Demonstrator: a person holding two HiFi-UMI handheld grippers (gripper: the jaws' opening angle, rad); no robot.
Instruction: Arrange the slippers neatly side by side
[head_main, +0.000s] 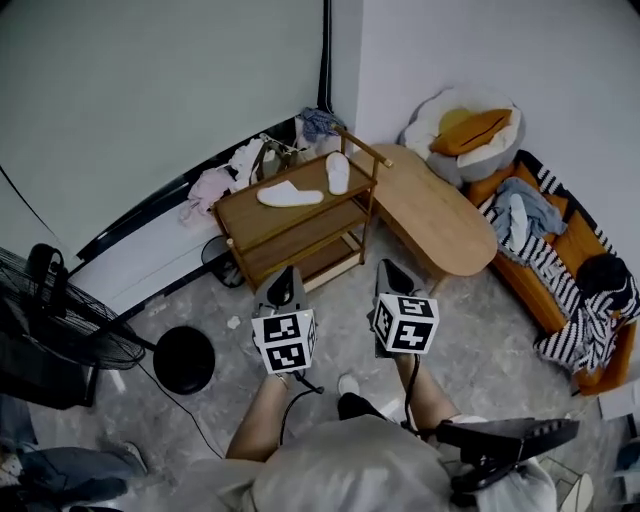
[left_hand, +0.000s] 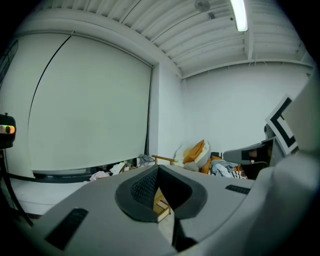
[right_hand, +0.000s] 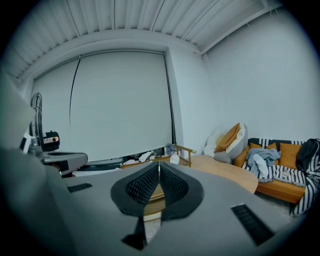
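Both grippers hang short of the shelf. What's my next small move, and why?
Probably open the right gripper and reach for the right-hand slipper: it lies angled to the other slipper on the shelf top, and the jaws are shut, empty, short of it.

Two white slippers (head_main: 289, 195) (head_main: 338, 172), two grippers (head_main: 283, 288) (head_main: 393, 278), one wooden rack (head_main: 248, 214), one oval table (head_main: 430, 215), one orange sofa (head_main: 572, 248), one fan (head_main: 60, 322).

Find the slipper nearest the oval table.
In the head view, the slipper lies at the right end of the rack, the other slipper to its left, the table to its right.
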